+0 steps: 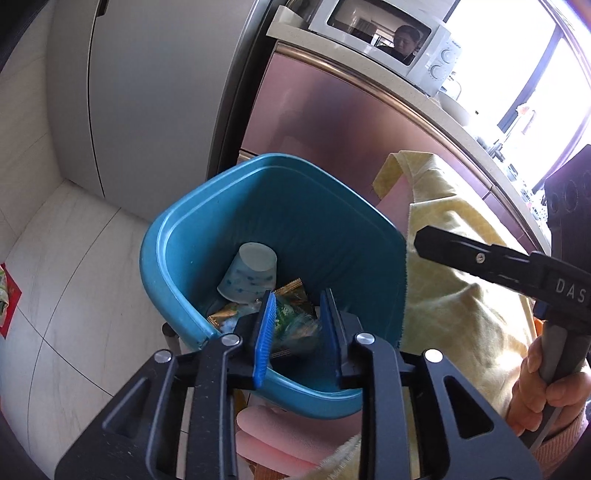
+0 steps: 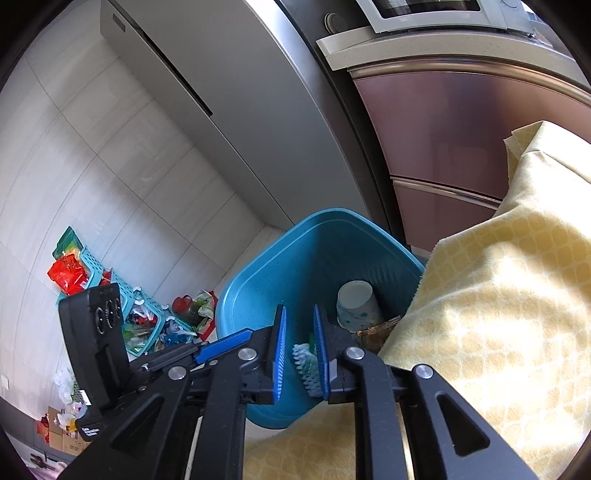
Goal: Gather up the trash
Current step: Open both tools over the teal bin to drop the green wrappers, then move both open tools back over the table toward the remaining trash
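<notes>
A blue trash bin (image 1: pixel 177 258) (image 2: pixel 258 280) holds an upturned white paper cup (image 1: pixel 249 273) (image 2: pixel 356 304) and gold wrappers (image 1: pixel 291 291). My left gripper (image 1: pixel 297 310) hangs over the bin's near rim with its blue pads apart. A crumpled clear-and-green wrapper (image 1: pixel 295 325) sits loosely between them. My right gripper (image 2: pixel 301 325) is over the bin too, pads apart. A pale turquoise serrated scrap (image 2: pixel 306 363) lies against its right pad, clear of the left one. Each gripper shows in the other's view: the right gripper (image 1: pixel 421 240) and the left gripper (image 2: pixel 243 338).
A yellow cloth (image 2: pixel 498 314) (image 1: pixel 454 288) drapes right beside the bin. Behind stand a grey fridge (image 2: pixel 229 110) and pink cabinets (image 1: pixel 332 122) with a microwave (image 1: pixel 388 33) on top. A turquoise basket (image 2: pixel 144 310) and loose litter sit on the floor at left.
</notes>
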Motion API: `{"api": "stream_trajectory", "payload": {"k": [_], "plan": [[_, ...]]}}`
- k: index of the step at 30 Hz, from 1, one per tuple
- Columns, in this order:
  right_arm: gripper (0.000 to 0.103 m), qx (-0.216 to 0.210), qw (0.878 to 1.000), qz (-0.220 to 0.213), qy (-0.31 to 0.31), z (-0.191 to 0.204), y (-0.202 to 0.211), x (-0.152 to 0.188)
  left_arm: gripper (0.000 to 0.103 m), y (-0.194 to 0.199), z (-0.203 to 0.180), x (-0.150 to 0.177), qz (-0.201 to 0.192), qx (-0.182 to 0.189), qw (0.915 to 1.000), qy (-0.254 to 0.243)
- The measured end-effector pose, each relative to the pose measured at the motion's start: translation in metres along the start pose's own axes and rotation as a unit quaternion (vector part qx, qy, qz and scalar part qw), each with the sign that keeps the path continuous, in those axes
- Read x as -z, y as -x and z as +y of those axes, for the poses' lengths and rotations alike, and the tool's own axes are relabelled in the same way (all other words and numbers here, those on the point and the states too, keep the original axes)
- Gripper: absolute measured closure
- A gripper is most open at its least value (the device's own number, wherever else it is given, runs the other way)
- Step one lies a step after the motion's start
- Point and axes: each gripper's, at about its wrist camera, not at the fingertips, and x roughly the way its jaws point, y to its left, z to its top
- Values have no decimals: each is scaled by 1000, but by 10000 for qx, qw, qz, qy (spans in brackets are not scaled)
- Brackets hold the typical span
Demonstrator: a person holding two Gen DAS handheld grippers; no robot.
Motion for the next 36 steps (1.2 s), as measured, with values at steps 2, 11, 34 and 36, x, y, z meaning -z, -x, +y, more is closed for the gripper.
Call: {"api": "stream_trajectory", "payload": {"k": [2,11,34,36], "plan": [[88,-34,10000,-15,-8,-1,3,1,79,2,-2,1,-31,28,10000,-13],[79,-63,9987,-398,323,5,56,18,70,37,-27,1,-447,303,9978,-371],[71,1983,9455,-2443,-835,-138,301,95,60,9,-282,39,222,2053,9423,-2634],[69,2137,9400,-2491,-932,-152,310,99,60,0,-300,46,332,2115,9357,-2803]]}}
